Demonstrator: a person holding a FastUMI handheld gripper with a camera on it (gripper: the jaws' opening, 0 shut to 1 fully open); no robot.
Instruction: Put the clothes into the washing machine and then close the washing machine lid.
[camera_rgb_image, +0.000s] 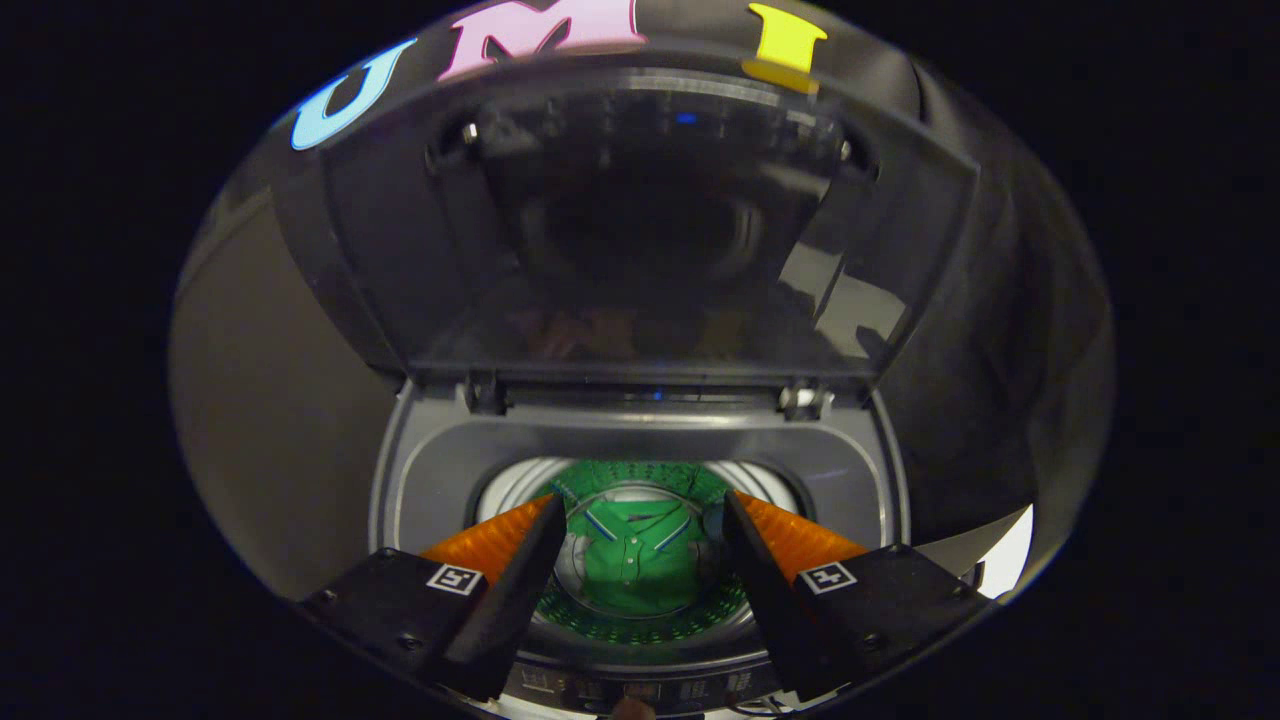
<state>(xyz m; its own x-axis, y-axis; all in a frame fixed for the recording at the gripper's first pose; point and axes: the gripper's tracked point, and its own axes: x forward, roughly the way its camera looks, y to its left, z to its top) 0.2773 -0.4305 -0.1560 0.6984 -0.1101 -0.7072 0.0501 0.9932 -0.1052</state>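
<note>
Gripper (640, 510) hangs over the washing machine (420, 480), fingers spread wide, holding nothing | green polo shirt (632, 560) lies in the drum, seen between the fingers | lid (640, 220) stands raised behind | loading appears done; closing the lid remains.

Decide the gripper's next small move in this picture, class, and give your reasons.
Probably lift back and reach for the lid. The shirt already lies down in the drum, the gripper is open with nothing between its fingers, and the lid stands raised behind the opening, so closing it looks like what is left.
</note>
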